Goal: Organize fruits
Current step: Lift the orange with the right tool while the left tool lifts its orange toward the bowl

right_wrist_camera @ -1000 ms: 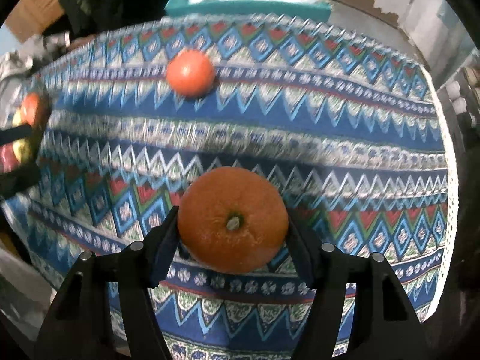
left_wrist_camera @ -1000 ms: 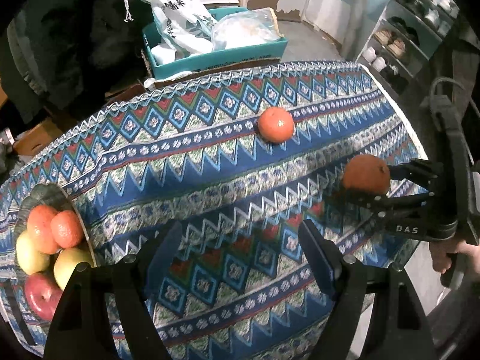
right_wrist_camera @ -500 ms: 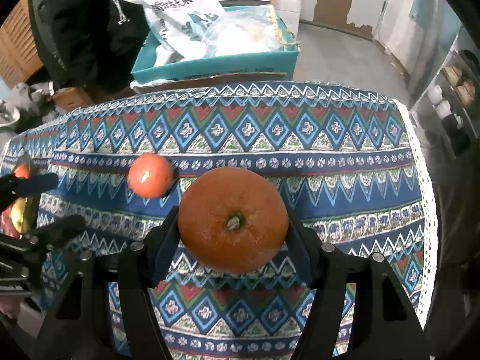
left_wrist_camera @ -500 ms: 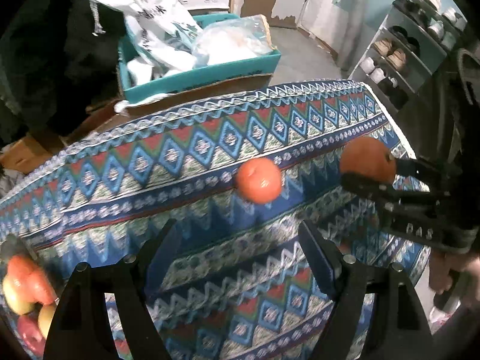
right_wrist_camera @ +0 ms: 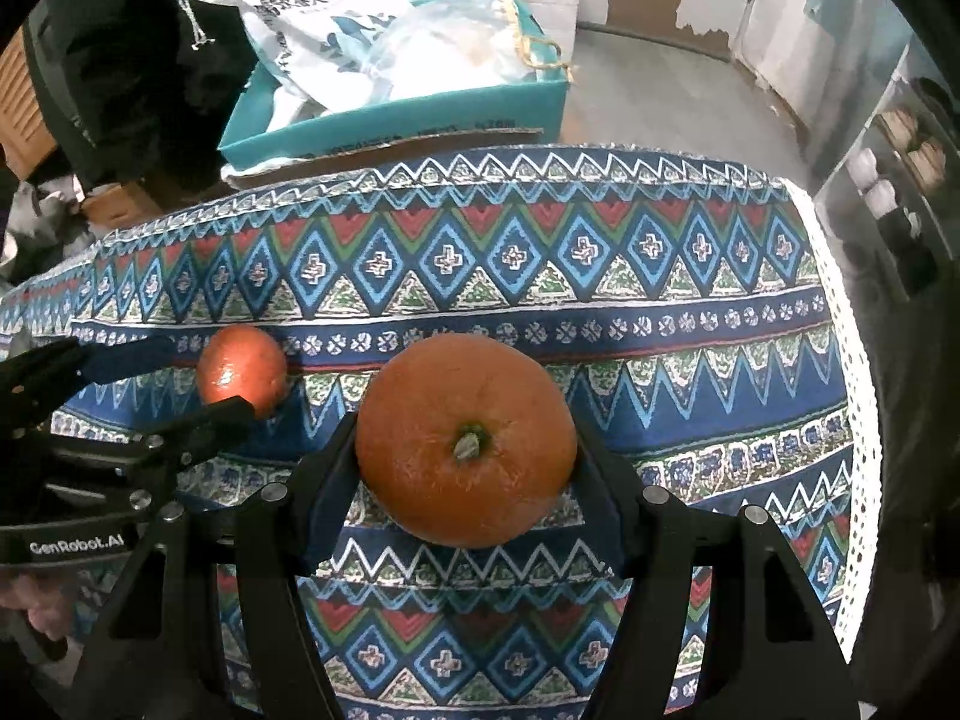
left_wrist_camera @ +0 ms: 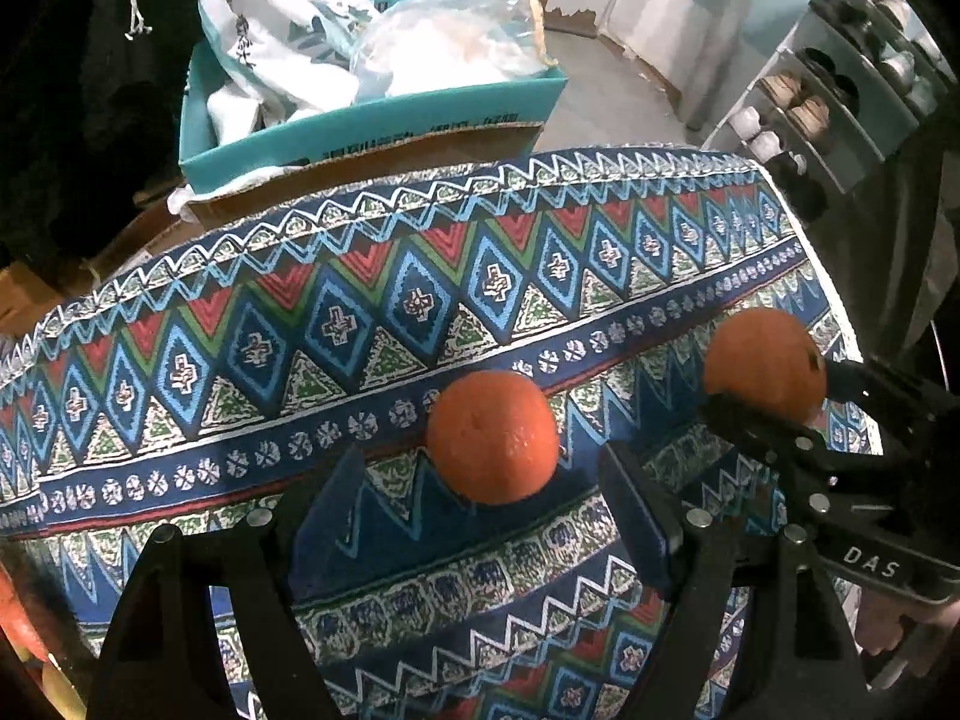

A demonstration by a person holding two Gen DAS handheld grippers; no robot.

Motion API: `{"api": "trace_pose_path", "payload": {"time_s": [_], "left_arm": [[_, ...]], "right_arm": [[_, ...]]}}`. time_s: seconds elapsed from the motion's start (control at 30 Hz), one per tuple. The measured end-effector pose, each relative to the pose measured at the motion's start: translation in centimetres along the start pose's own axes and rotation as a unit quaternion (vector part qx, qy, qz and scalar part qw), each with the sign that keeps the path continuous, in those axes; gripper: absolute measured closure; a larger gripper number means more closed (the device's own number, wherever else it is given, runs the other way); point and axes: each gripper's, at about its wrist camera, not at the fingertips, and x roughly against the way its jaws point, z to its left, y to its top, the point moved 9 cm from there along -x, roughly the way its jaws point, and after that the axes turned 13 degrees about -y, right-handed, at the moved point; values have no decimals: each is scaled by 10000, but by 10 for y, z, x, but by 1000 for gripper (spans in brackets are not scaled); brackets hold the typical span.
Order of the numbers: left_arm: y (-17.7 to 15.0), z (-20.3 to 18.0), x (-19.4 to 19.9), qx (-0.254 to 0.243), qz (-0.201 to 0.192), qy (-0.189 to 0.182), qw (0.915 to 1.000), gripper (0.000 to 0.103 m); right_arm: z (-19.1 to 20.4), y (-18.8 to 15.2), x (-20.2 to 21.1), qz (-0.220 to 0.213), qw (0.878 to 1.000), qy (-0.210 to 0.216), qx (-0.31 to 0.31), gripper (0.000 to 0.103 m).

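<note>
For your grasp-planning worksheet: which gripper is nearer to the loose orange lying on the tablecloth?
Left. The left gripper is open with its fingers flanking the loose orange; the right gripper holds another orange off to its right.

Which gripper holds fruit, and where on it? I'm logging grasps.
The right gripper clamps the large orange by its sides, stem facing the camera. The left gripper holds nothing.

A teal box [left_wrist_camera: 384,120] of white bags [left_wrist_camera: 282,18] sits behind the patterned tablecloth [left_wrist_camera: 420,276].

Bare tablecloth [left_wrist_camera: 372,324] beyond small orange [left_wrist_camera: 491,437]
</note>
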Motion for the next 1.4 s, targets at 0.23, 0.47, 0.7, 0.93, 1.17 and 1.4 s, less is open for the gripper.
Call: {"api": "trace_pose_path", "payload": {"time_s": [0.23, 0.47, 0.7, 0.93, 1.17, 1.4], "left_arm": [[1, 2, -11, -5, 59, 4, 10000, 43], [1, 0, -18, 40, 95, -166, 9998, 54], [-1, 1, -9, -64, -29, -168, 9998, 55], [-6, -6, 30, -204, -395, -54, 9990, 56], [-4, -14, 79, -365, -829, 167, 9957, 56], [-6, -20, 129, -569, -1146, 316, 9913, 56]], "right_arm": [[0, -2, -9, 99, 9999, 33, -24, 37], [8, -1, -11, 122, 9999, 68, 6, 37], [10, -3, -8, 44, 10000, 29, 9, 37], [10, 4, 16, -211, 9997, 14, 85, 37], [23, 12, 55, -523, 9983, 58, 233, 37], [38, 18, 98, -775, 9964, 188, 282, 37]]}}
